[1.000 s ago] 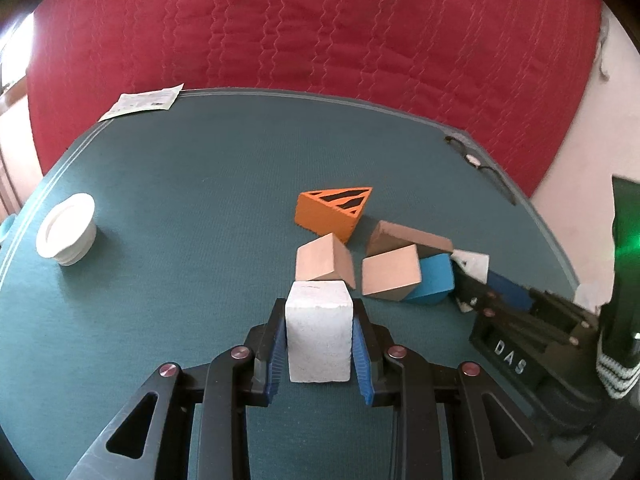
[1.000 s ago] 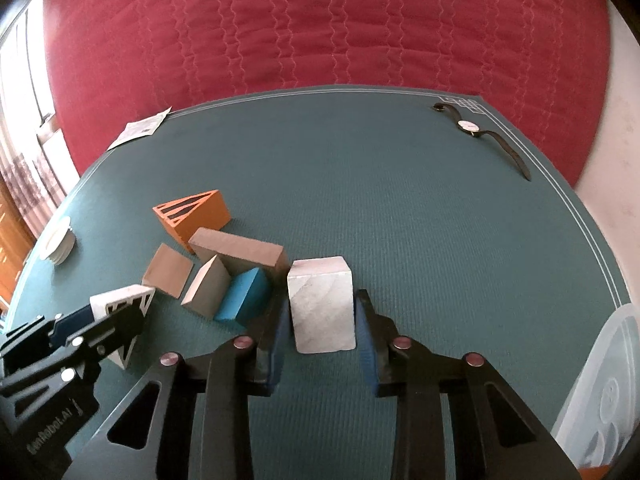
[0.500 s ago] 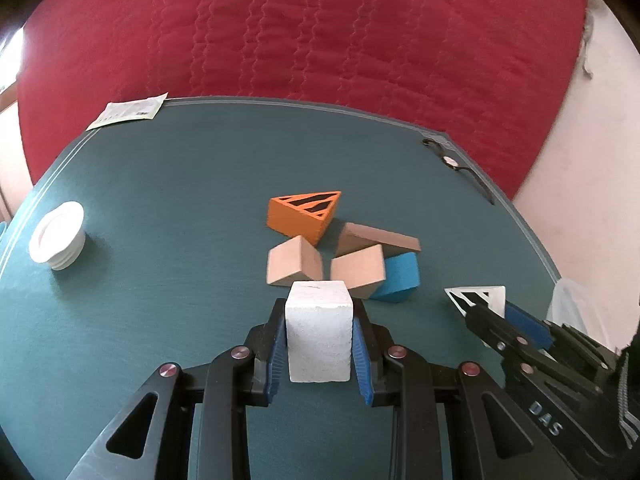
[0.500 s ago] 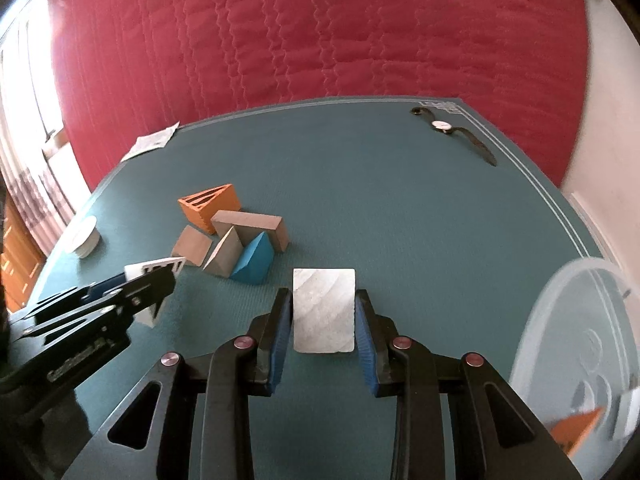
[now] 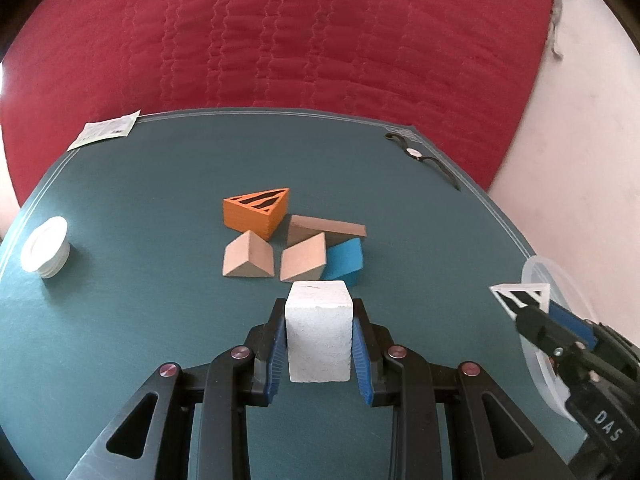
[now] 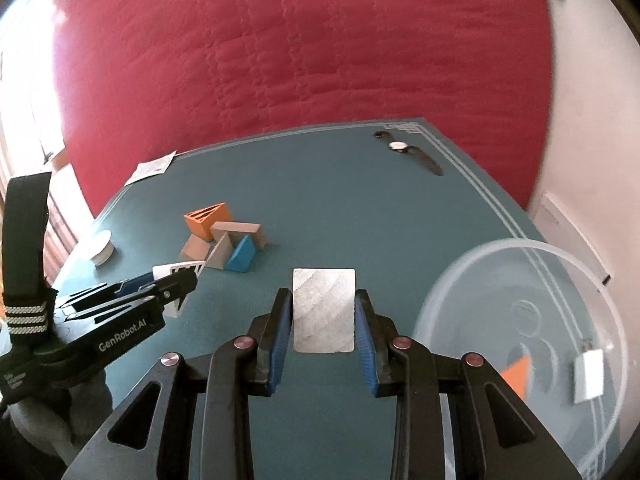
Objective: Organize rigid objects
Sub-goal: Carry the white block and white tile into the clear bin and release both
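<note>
My left gripper (image 5: 319,312) is shut on a white block (image 5: 319,340), lifted above the green table mat (image 5: 140,320). My right gripper (image 6: 324,300) is shut on a pale grey-white block (image 6: 324,312), also in the air, just left of a clear plastic tub (image 6: 500,248). Seen from across, each held piece shows a white slotted triangular face (image 5: 520,294) (image 6: 178,270). On the mat lies a pile: an orange slotted wedge (image 5: 258,214), two tan wedges (image 5: 248,260), a brown bar (image 5: 326,228) and a blue wedge (image 5: 344,262).
The tub holds an orange wedge (image 6: 518,376) and a white block (image 6: 588,376). A wristwatch (image 6: 404,148) lies at the far right corner, a paper slip (image 5: 106,130) at the far left, a white ribbed lid (image 5: 44,248) at the left edge. Red quilt behind.
Both grippers have drawn back and up from the pile with their blocks. The right one swung rightwards, and the clear tub has come into its view.
</note>
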`<state>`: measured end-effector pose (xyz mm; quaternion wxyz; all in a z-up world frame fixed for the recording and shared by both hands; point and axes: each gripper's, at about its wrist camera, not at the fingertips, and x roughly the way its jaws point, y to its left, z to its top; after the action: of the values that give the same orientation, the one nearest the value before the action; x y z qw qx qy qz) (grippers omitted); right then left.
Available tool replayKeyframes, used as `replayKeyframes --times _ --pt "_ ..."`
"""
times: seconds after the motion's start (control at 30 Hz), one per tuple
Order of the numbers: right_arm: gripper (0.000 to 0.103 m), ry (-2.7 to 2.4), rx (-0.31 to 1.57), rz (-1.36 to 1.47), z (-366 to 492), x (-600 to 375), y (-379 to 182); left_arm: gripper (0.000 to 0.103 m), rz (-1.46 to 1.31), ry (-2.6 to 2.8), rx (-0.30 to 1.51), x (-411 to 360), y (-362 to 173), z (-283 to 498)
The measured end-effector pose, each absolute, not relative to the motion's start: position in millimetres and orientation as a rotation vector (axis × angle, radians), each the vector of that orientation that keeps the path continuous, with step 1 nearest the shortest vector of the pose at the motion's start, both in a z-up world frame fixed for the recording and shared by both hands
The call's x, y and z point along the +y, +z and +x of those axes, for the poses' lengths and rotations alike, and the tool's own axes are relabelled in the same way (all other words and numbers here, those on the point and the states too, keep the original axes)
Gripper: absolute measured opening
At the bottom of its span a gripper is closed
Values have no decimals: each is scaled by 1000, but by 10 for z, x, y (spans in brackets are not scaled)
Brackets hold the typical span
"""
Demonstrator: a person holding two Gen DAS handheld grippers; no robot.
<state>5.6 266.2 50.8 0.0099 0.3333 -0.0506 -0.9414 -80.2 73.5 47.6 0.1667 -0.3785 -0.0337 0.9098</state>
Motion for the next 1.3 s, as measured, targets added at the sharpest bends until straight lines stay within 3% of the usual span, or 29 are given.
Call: replayKeyframes --times 1.3 --pt "32 -3251 -252 1099 1065 3908 396 31 -945 2402 89 1720 604 -63"
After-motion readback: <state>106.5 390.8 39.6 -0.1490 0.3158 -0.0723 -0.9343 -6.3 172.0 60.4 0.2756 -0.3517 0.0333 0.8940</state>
